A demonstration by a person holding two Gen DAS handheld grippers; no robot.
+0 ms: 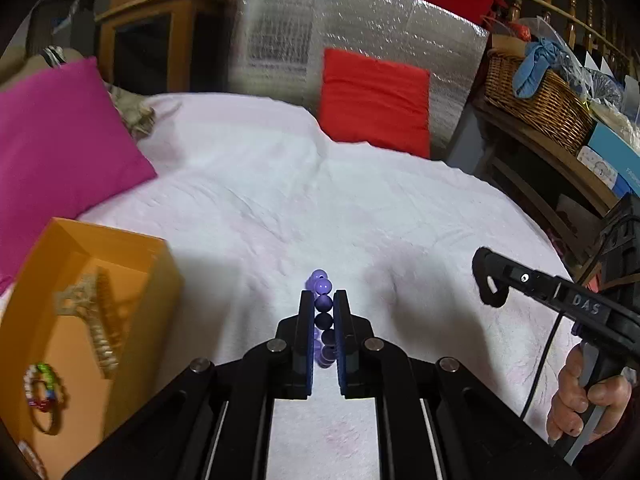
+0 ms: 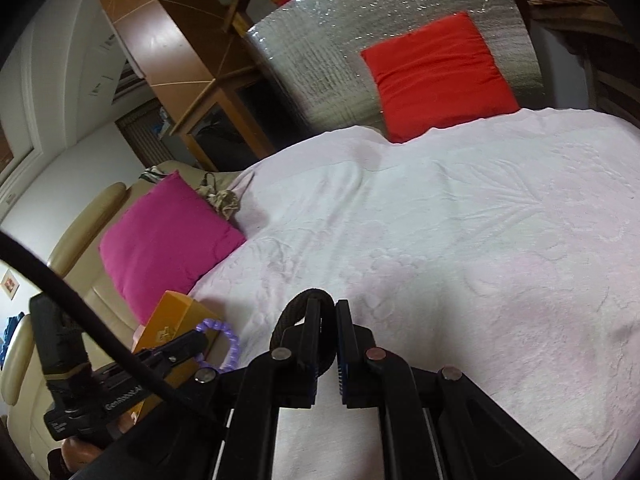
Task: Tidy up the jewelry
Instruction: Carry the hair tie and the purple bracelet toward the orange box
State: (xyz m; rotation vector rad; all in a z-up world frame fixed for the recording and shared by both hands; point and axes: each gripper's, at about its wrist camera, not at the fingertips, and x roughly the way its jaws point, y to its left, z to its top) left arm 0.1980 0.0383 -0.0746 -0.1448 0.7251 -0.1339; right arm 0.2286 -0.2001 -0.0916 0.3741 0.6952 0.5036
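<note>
While both grippers hang over the pale pink bedspread, I've got the left gripper clamped on the purple bead bracelet, which sits edge-on between the blue pads with a couple of beads poking out past the fingertips. From the right wrist cam that same bracelet shows as a lilac loop dangling off the left gripper's tip, right in front of the orange box. That orange box is open, off to the left of the bracelet and sitting on the bedspread, and it has a gold hair clip lying in it plus a multicolored bead bracelet nearer the camera. Over on my right side, the right gripper is pinched on a black hair tie, whose loop curls around the left finger; the left cam shows that tie hanging off the tip of the right gripper, well apart from the purple one. Blur makes the stuff in the box kinda mushy, so I could be wrong that the gold thing is a clip. Magenta cushion sits behind the box, red cushion at the far end of the bed.
</note>
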